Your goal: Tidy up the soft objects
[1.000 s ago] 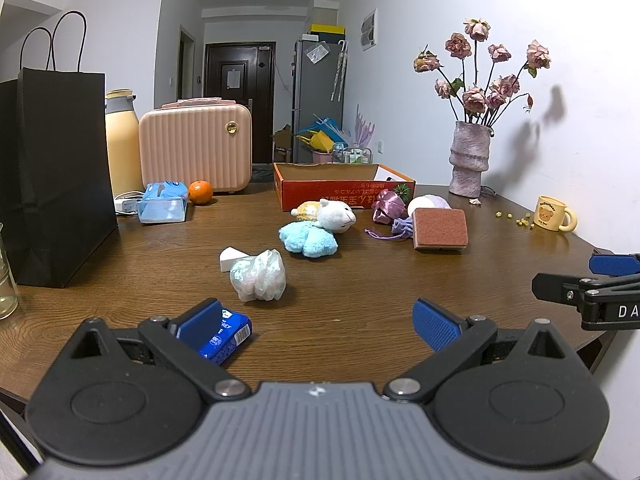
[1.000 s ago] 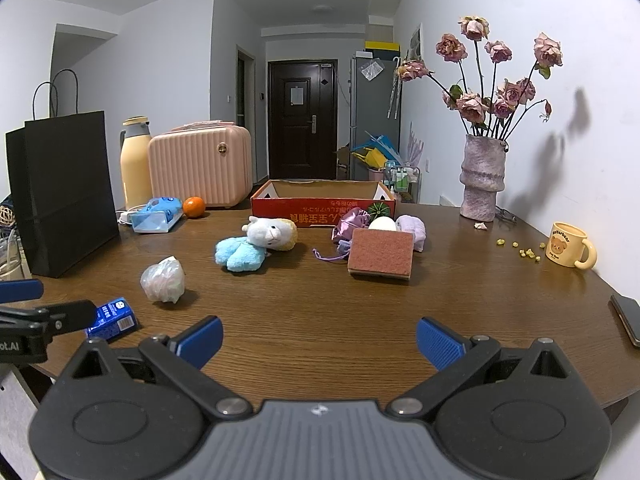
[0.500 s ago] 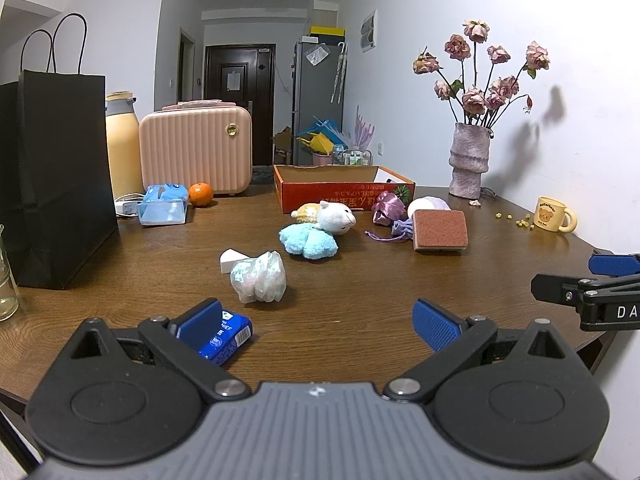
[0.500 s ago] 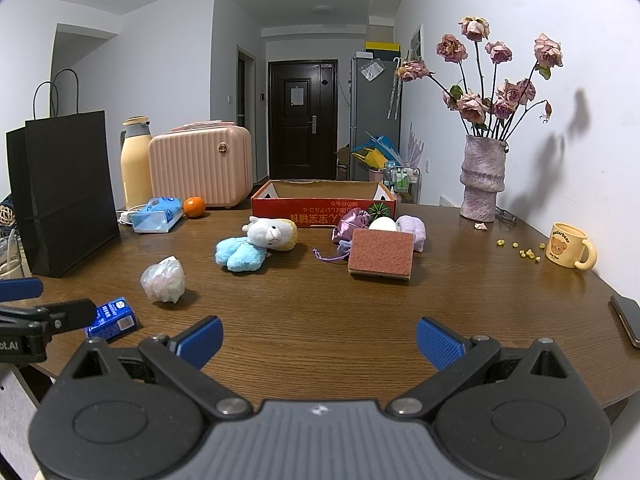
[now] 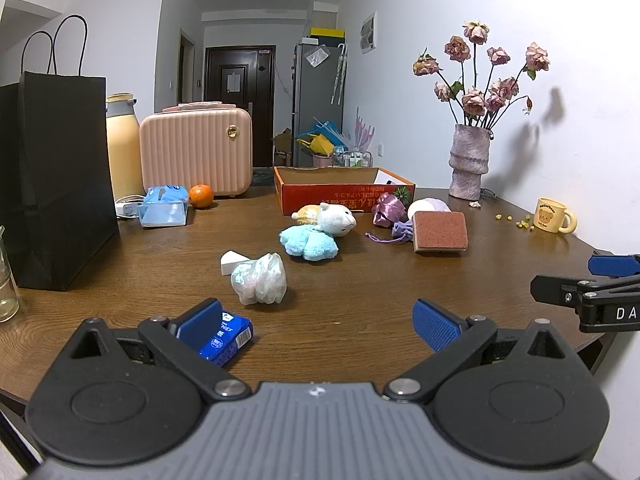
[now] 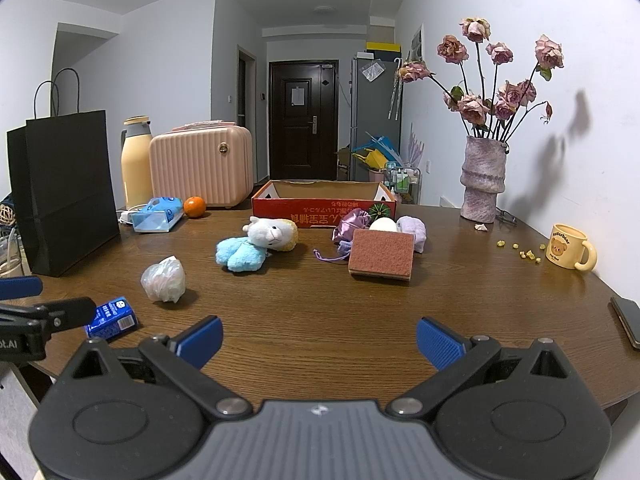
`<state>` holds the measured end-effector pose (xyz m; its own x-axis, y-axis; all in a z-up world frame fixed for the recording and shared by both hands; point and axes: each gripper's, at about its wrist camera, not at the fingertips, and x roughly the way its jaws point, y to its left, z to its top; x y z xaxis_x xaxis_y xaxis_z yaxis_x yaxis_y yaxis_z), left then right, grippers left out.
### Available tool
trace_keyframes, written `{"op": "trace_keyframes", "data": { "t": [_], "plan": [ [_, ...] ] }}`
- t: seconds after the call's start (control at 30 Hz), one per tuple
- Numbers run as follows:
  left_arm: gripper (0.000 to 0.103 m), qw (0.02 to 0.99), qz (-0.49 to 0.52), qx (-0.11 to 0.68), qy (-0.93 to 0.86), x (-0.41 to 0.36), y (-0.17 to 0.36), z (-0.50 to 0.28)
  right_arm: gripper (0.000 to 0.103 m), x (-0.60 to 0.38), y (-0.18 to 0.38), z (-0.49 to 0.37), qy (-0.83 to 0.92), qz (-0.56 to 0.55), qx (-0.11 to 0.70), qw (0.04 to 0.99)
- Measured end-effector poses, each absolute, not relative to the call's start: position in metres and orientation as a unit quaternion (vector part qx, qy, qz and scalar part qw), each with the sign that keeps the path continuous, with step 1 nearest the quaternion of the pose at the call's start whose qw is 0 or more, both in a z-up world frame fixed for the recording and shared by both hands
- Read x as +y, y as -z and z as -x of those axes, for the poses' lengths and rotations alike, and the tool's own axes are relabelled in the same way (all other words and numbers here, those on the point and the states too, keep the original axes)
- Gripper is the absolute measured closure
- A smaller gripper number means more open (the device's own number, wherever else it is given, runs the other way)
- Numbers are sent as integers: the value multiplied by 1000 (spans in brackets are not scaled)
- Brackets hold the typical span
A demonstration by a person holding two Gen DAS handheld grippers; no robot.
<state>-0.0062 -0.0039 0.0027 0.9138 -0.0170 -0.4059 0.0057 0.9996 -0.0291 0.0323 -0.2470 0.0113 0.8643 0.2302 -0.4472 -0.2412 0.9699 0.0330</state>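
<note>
Soft things lie across the brown table (image 5: 360, 296): a blue-and-white plush toy (image 5: 316, 232) (image 6: 256, 246), a crumpled plastic bag (image 5: 260, 278) (image 6: 164, 280), a purple pouch (image 5: 388, 206) (image 6: 354, 222), a brown sponge (image 5: 440, 231) (image 6: 382, 258) and a blue tissue pack (image 5: 226, 336) (image 6: 112, 318). An open red cardboard box (image 5: 344, 194) (image 6: 324, 200) stands behind them. My left gripper (image 5: 316, 324) is open near the front edge, its left finger beside the tissue pack. My right gripper (image 6: 318, 340) is open over bare wood, holding nothing.
A black paper bag (image 5: 52, 208), a yellow flask (image 5: 120, 144), a pink case (image 5: 196, 148), an orange (image 5: 200, 196) and a blue wipes pack (image 5: 164, 206) stand at the left. A vase of dried roses (image 6: 482, 180), a yellow mug (image 6: 568, 246) and a phone (image 6: 628, 320) are at the right.
</note>
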Motion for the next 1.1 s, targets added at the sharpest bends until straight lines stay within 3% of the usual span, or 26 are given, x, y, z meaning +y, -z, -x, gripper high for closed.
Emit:
{"op": "trace_keyframes", "data": {
  "t": [0.57,1.1],
  "plan": [
    [0,977,13,214,-1,4,-10,1,0,-241,-7,-39,-132,7,234,963],
    [0,969,29,245,-20,36,20,-31,0,-218,15,-70,-140,6,267,953]
  ]
}}
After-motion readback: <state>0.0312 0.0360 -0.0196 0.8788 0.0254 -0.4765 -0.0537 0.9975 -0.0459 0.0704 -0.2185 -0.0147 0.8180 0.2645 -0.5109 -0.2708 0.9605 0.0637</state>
